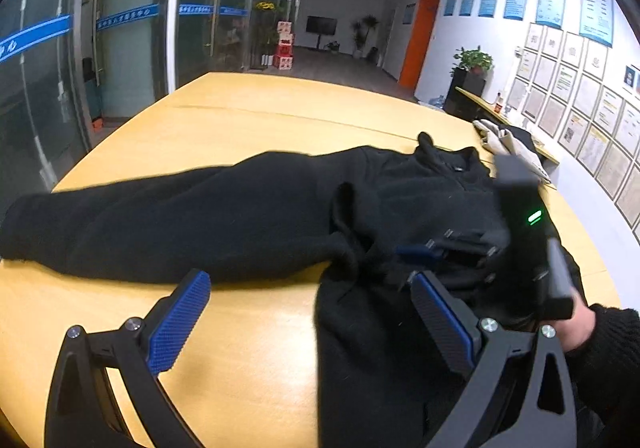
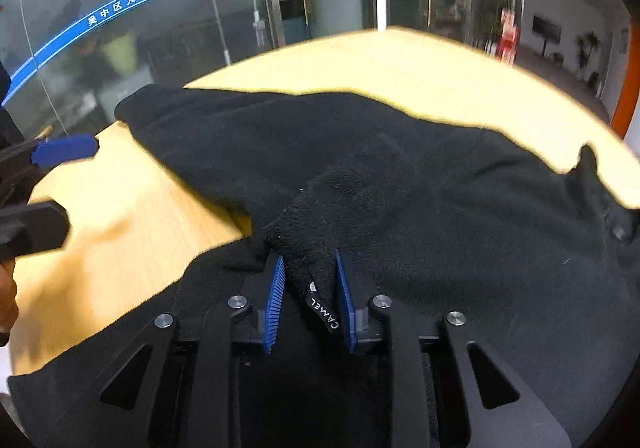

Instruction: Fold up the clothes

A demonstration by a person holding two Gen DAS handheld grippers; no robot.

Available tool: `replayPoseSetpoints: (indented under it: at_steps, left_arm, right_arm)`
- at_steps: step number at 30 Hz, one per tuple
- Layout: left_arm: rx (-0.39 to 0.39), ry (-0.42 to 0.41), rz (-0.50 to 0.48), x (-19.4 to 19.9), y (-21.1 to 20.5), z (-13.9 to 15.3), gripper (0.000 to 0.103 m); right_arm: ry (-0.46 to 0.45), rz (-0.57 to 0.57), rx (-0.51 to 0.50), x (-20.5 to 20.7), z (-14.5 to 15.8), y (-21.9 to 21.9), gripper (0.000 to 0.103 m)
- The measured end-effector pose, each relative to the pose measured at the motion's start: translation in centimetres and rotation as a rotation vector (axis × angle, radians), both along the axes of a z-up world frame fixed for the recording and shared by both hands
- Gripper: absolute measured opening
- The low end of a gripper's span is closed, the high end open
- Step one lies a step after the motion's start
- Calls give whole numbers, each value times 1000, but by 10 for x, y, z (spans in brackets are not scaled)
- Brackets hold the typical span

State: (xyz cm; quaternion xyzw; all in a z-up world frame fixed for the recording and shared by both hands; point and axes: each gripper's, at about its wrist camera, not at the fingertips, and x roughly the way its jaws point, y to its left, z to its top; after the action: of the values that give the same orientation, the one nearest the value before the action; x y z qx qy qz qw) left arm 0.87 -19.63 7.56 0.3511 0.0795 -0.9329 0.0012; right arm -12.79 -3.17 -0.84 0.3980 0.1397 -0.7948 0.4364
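A black fleece jacket lies on the yellow wooden table, one sleeve stretched out to the left. My left gripper is open and empty just above the table, at the jacket's near edge. My right gripper is shut on a fold of the jacket, a cuff with a "CAMEL" tag between its blue pads. The right gripper also shows in the left wrist view, over the jacket's body. The left gripper shows at the left edge of the right wrist view.
A light-coloured garment lies at the table's far right edge. Glass office walls stand beyond the table's left side. A wall of framed papers and a potted plant are to the right.
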Motion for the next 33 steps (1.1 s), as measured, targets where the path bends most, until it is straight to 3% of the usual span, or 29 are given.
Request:
replayPoseSetpoints:
  at_steps: [2, 4, 7, 11, 14, 17, 18, 23, 27, 33]
  left_arm:
    - [-15, 19, -29, -9, 9, 8, 103]
    - [0, 44, -59, -21, 16, 16, 103]
    - [22, 68, -112, -43, 33, 26, 103]
    - [39, 82, -226, -77, 72, 22, 103]
    - [1, -7, -245, -115, 99, -10, 103]
    - [-26, -206, -162, -150, 99, -64, 103]
    - [-28, -205, -150, -149, 97, -67, 102]
    - [-21, -199, -136, -144, 89, -68, 102]
    - [-61, -181, -123, -129, 88, -55, 102]
    - [78, -87, 24, -61, 18, -20, 102]
  right_arm:
    - [-18, 17, -35, 0, 5, 9, 38]
    - [-55, -18, -132, -2, 18, 33, 45]
    - [-55, -125, -283, 3, 46, 102, 61]
    - [6, -330, -329, 17, 64, 213, 72]
    - [3, -488, -319, 27, 60, 284, 78]
    - [-20, -611, -293, 33, 49, 334, 78]
    - [-26, -639, -285, 35, 44, 346, 78]
    - [-69, -692, -254, 45, 16, 368, 79]
    - [-97, -701, -221, 45, 4, 369, 80]
    - [-97, -674, -125, 39, -3, 354, 102]
